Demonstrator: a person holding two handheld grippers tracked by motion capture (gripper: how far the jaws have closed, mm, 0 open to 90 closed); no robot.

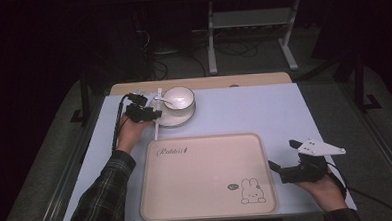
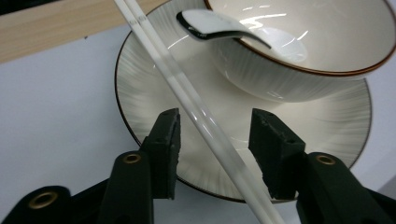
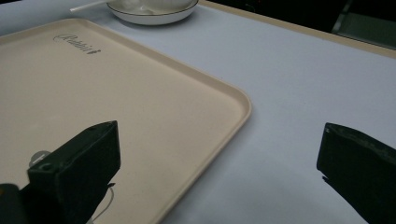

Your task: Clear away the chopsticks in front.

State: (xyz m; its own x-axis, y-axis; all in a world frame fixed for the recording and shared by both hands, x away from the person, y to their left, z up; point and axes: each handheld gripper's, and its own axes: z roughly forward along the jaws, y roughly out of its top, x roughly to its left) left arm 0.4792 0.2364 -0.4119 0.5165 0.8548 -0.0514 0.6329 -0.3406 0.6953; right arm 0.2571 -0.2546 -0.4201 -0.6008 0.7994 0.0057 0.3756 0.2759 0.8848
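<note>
Left gripper (image 2: pixel 215 140), fingers (image 2: pixel 164 149) half-parted, straddles slim, slippery, brittle chopsticks (image 2: pixel 205 126) mid-frame, best pinched mid-shaft; right gripper (image 3: pixel 219 177) released.

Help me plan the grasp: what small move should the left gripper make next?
Probably close the jaws. The left gripper straddles the chopsticks lying across the plate, with gaps on both sides, so nothing is gripped yet.
</note>
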